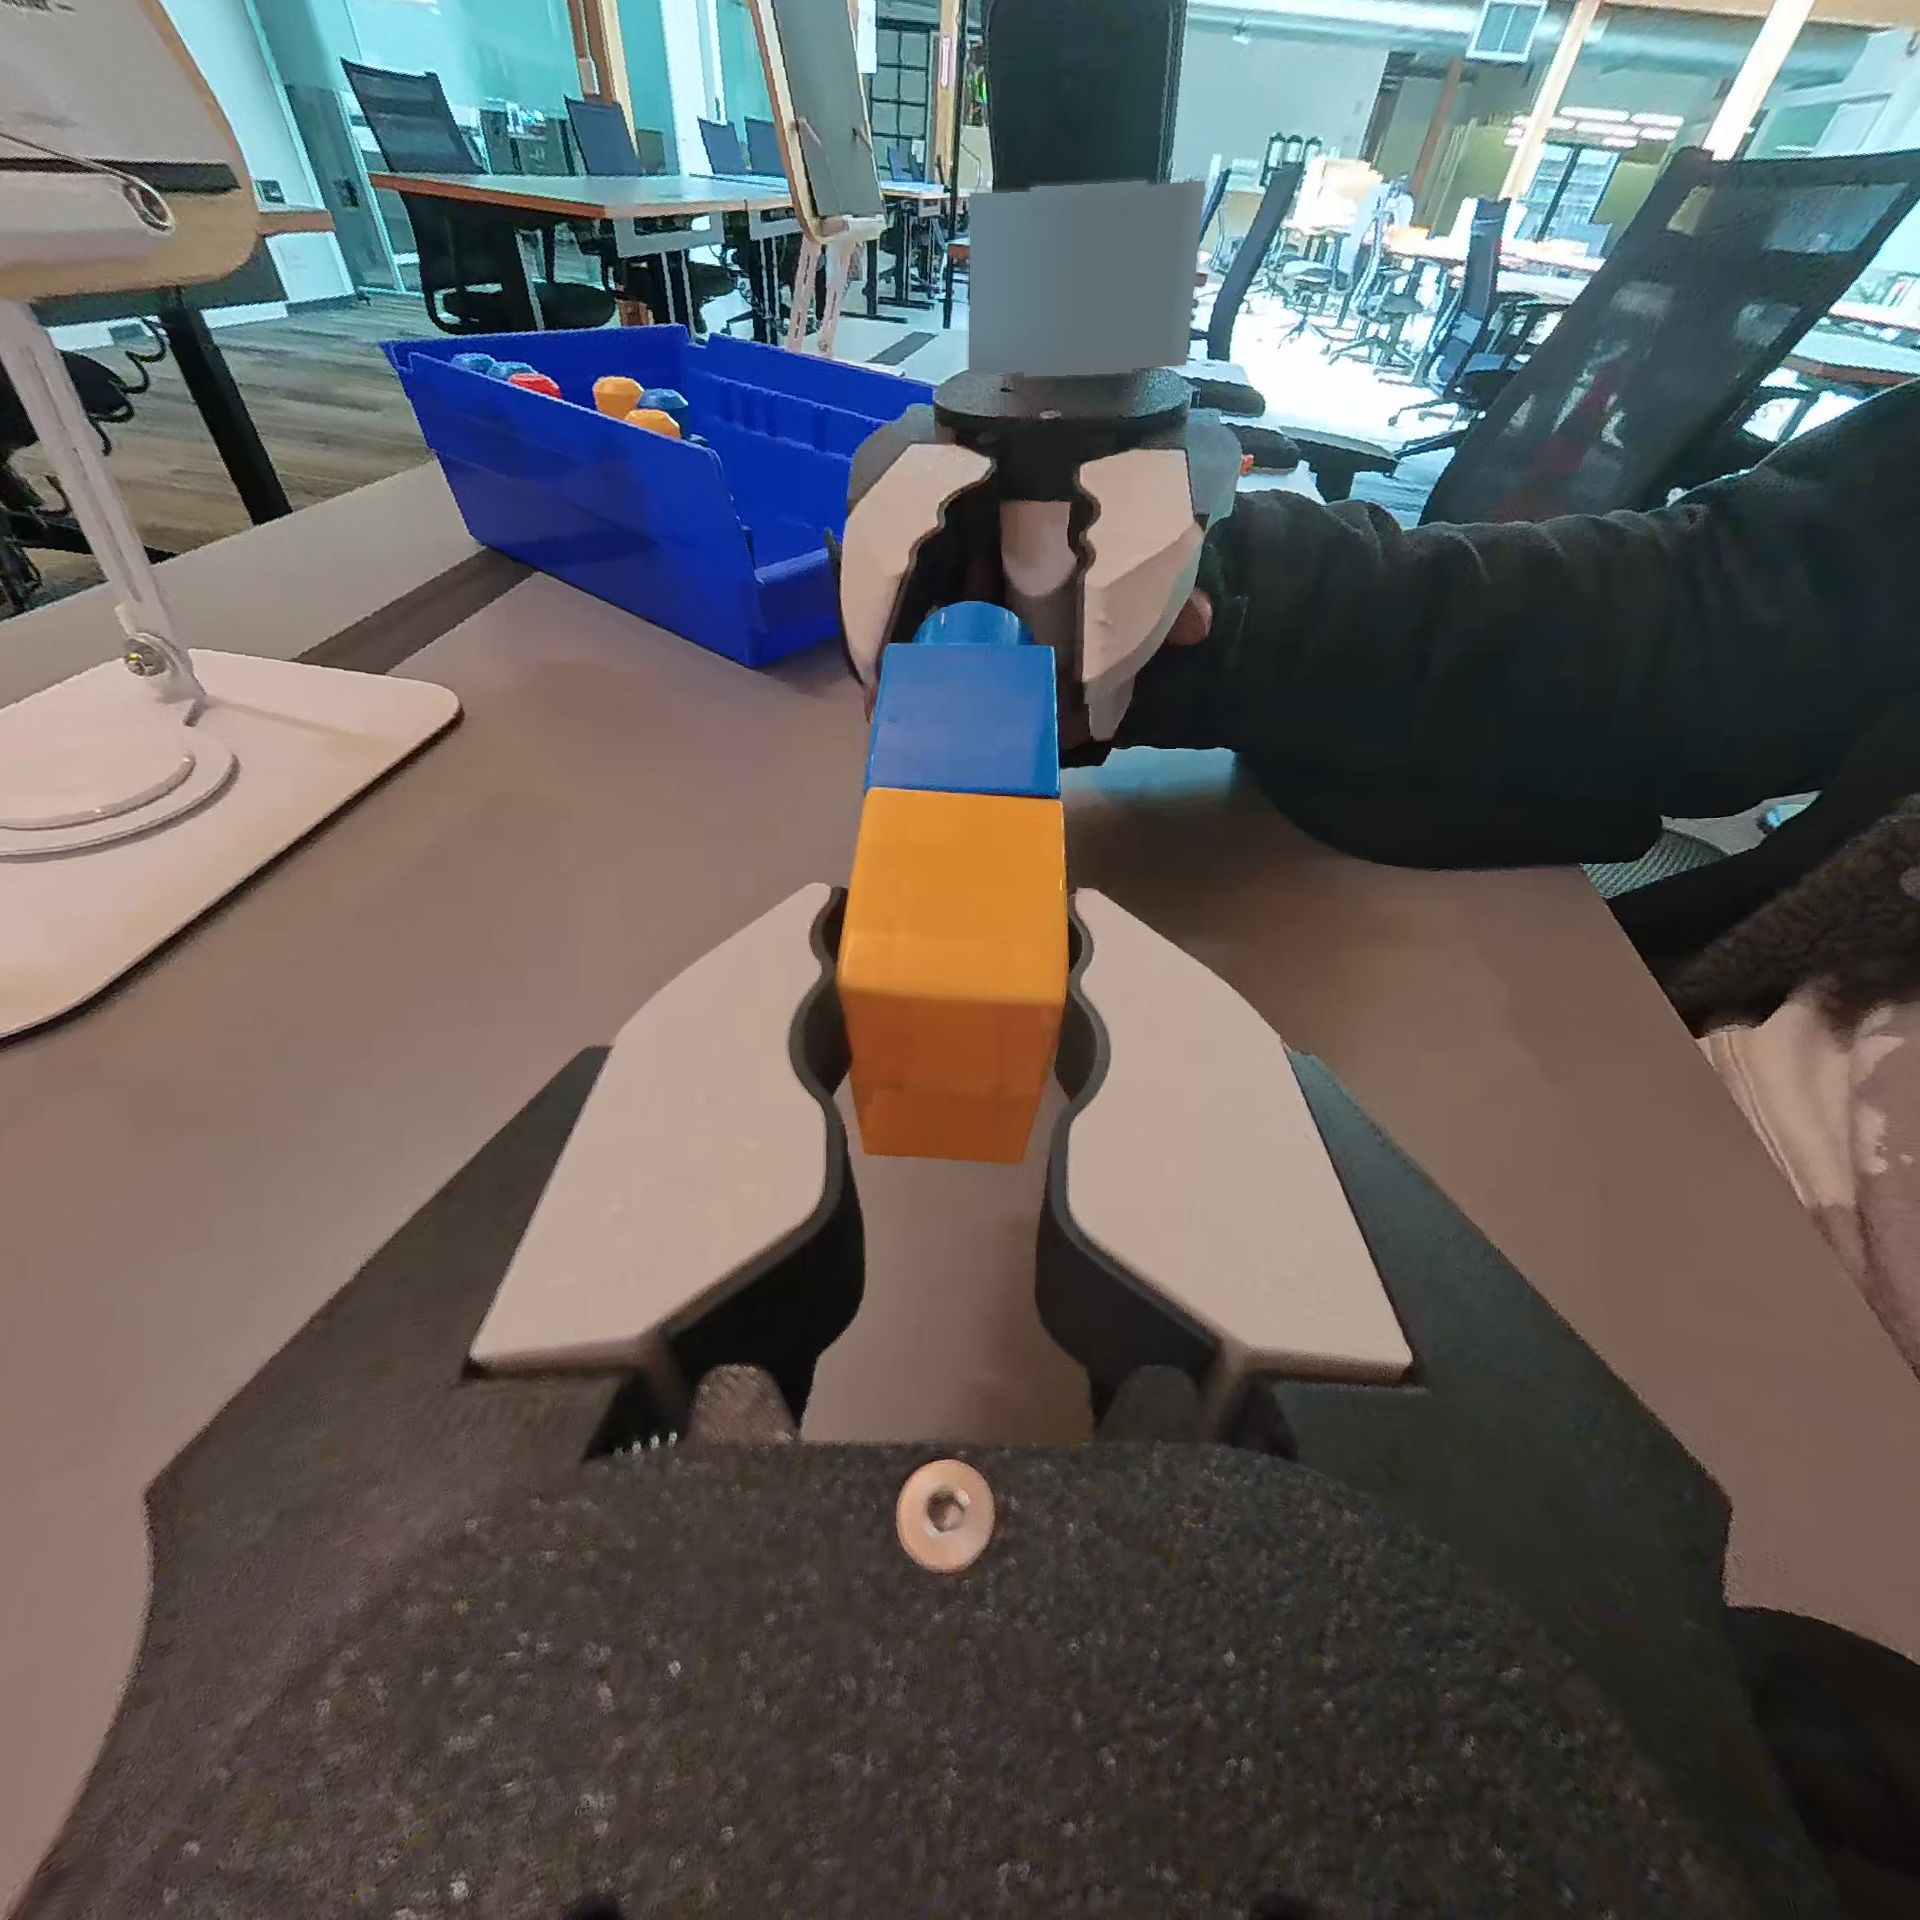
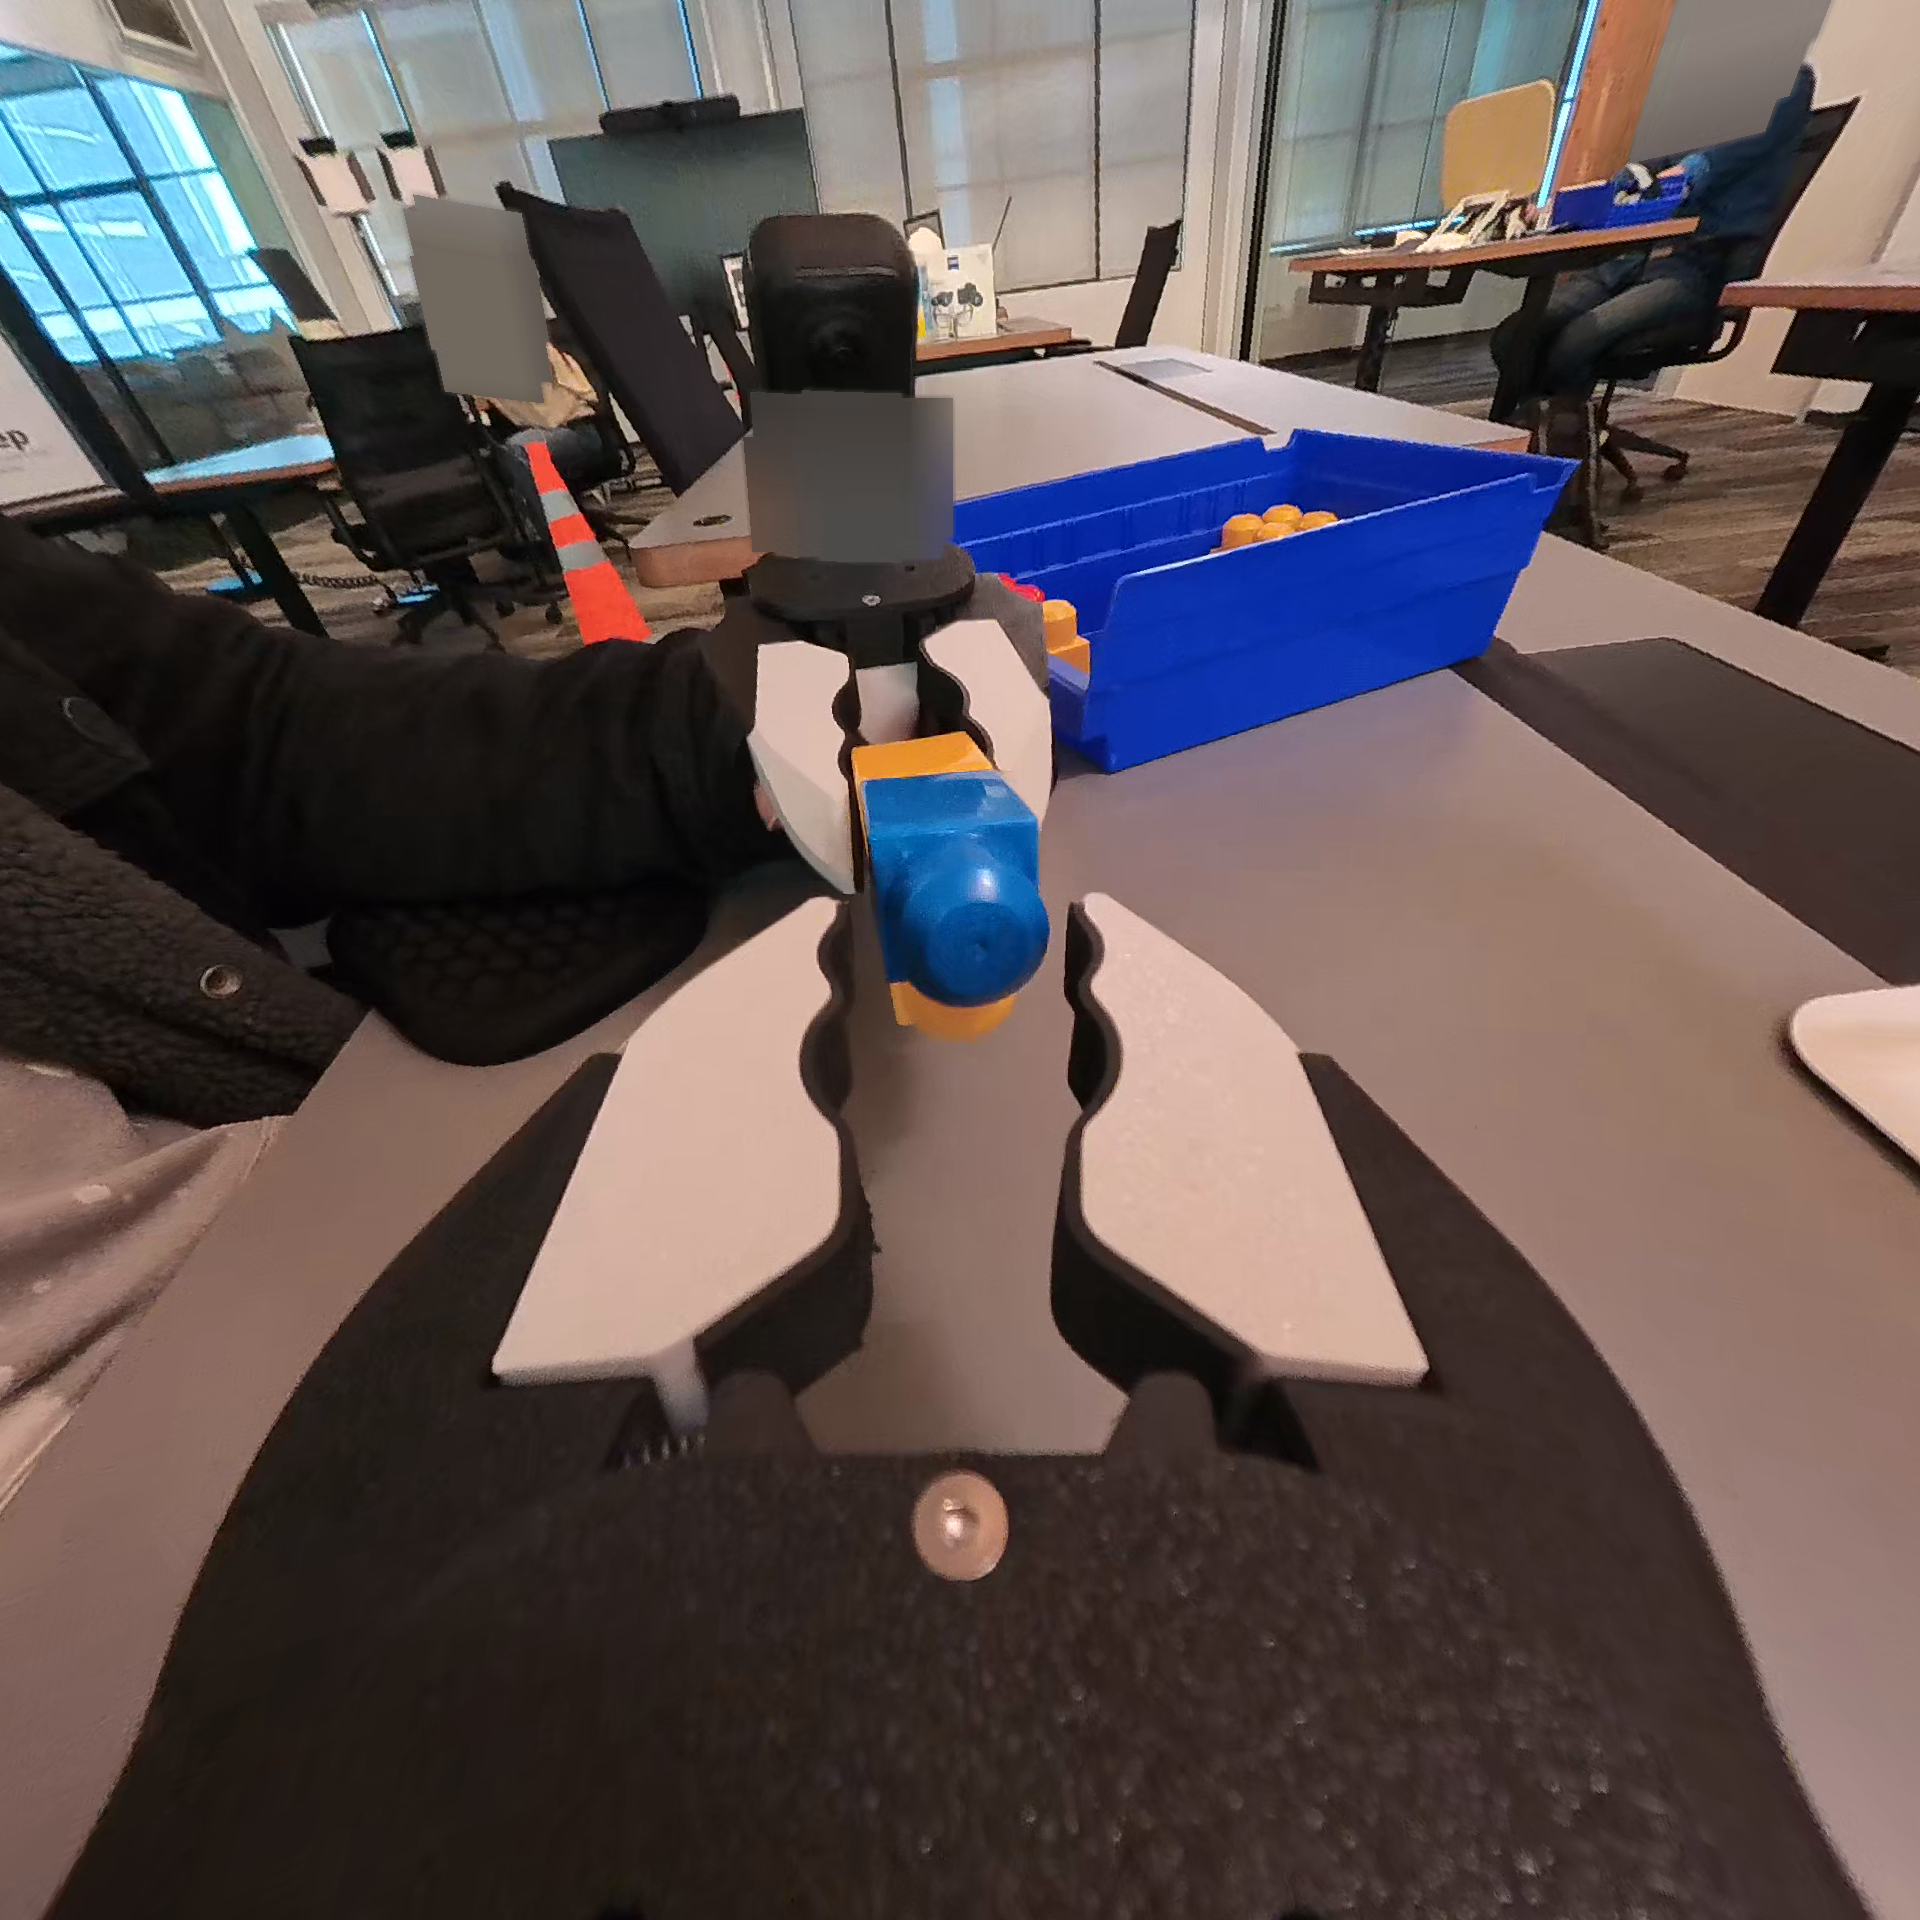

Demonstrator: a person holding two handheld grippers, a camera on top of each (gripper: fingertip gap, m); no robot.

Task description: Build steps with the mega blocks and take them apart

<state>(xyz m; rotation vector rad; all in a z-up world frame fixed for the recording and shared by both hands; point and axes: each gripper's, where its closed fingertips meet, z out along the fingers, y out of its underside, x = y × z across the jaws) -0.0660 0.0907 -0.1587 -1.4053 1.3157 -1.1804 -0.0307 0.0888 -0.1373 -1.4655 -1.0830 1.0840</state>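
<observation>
On the left side of the grey worktop (image 1: pixel 644 1039) stands a white lamp base (image 1: pixel 156 790), and behind it, toward the far edge, a blue bin (image 1: pixel 623 520) holds loose blocks in orange, blue and red. In the middle, held clear of the worktop, the left gripper (image 1: pixel 951 997) is clamped on the orange block (image 1: pixel 951 966), its two pale fingers (image 1: pixel 727 1091) pressing the block's sides. The blue block (image 1: pixel 966 717) is plugged onto the orange one, so the pair makes a short bar whose long axis runs straight away from the left gripper toward the right gripper (image 2: pixel 956 997). That one faces it head-on: in the right wrist view the blue block's round stud (image 2: pixel 971 935) points at the camera, sitting about level with the fingertips, and the jaws stand apart with a gap on either side of it, gripping nothing. Its tips look near the stud, hardly past it. A second orange stud shows just under the blue one, though how it joins is hard to tell. The next move likely turns on that shared line: the right gripper would need to slide forward along the axis until its fingers bracket the blue block's flat sides, then close. To the right, the person's dark sleeve (image 1: pixel 1507 665) rests along the worktop's near edge.
</observation>
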